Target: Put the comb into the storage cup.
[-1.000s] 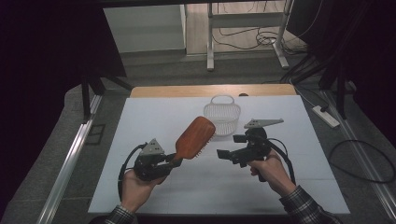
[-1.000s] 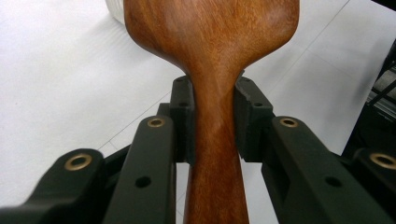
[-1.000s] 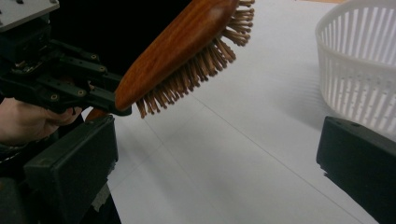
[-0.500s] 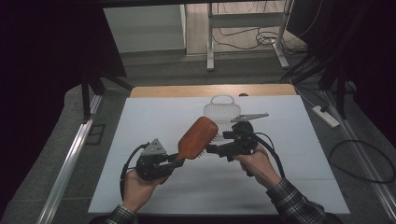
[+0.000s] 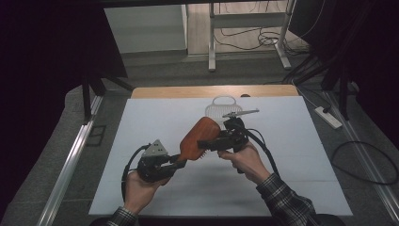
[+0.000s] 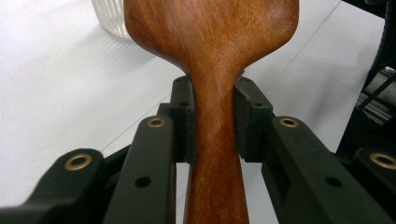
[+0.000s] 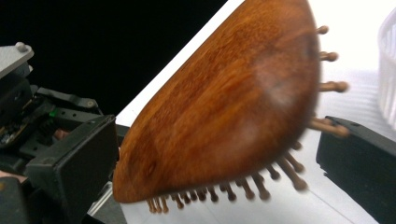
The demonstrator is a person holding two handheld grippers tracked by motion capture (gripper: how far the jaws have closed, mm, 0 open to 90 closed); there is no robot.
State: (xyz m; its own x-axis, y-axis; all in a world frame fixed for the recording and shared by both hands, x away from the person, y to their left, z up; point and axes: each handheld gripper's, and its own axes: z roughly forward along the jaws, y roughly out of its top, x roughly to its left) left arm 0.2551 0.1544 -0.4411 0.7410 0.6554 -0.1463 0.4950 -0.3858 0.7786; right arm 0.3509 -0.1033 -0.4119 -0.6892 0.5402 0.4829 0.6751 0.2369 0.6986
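Note:
A wooden paddle hairbrush (image 5: 200, 136) is held above the white table, head tilted up to the right and bristles facing down. My left gripper (image 5: 181, 160) is shut on its handle (image 6: 215, 140), one pad pressing each side. My right gripper (image 5: 205, 143) has come in from the right and stands open, one jaw on each side of the brush head (image 7: 224, 107). Small gaps show beside the wood, and the bristle tips come close to the right jaw.
A white ribbed basket (image 5: 224, 107) stands on the table just beyond the brush, near the far edge. The white table top (image 5: 141, 122) extends to both sides. Cables and a power strip (image 5: 328, 117) lie on the floor at the right.
My right gripper has moved left to the brush, and its open jaws now straddle the head. The left gripper and the brush have stayed in place.

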